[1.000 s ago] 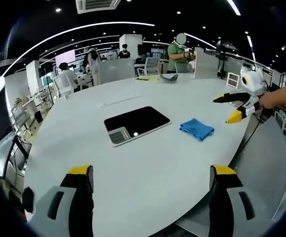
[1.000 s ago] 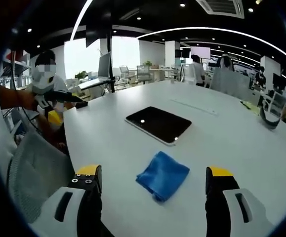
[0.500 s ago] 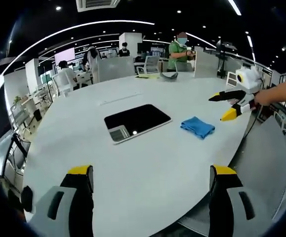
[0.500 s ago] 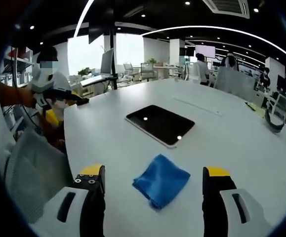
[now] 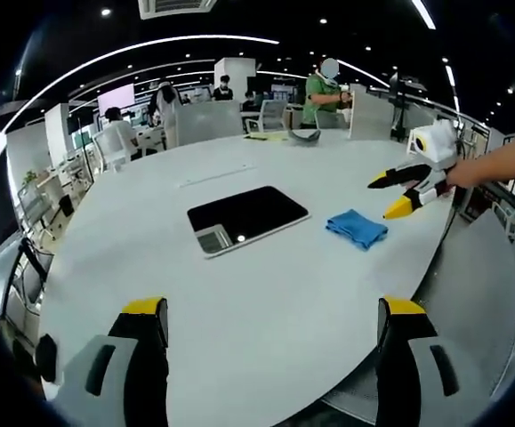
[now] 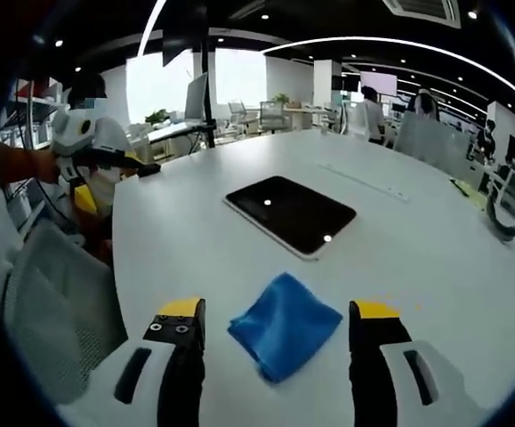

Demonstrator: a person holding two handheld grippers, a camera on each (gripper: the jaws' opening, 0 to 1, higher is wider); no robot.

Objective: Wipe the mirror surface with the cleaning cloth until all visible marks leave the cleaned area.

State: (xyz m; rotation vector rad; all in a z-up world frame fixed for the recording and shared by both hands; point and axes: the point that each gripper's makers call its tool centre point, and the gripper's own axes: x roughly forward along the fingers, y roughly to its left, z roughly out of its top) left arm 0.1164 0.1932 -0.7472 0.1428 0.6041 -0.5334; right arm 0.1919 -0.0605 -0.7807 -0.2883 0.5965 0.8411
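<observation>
The mirror [image 5: 248, 218], a dark glass slab in a white frame, lies flat near the middle of the white table [image 5: 266, 294]. A crumpled blue cloth [image 5: 357, 228] rests on the table to its right. My right gripper [image 5: 382, 199] comes in from the right, open, its yellow tips just beside the cloth. In the right gripper view the cloth [image 6: 284, 325] sits between the spread jaws of my right gripper [image 6: 279, 313], with the mirror [image 6: 291, 213] beyond it. My left gripper [image 5: 275, 310] hangs open over the near table edge, holding nothing, and appears at the far side [image 6: 119, 178].
A thin white strip [image 5: 217, 180] lies beyond the mirror, and a dark curved object [image 5: 306, 136] sits at the far edge. Grey chair backs [image 6: 52, 311] stand against the table rim. Several people sit or stand at desks in the office behind.
My right gripper has moved in towards the cloth, which now lies between its jaws; the jaws stand slightly narrower. My left gripper, mirror and cloth have stayed put.
</observation>
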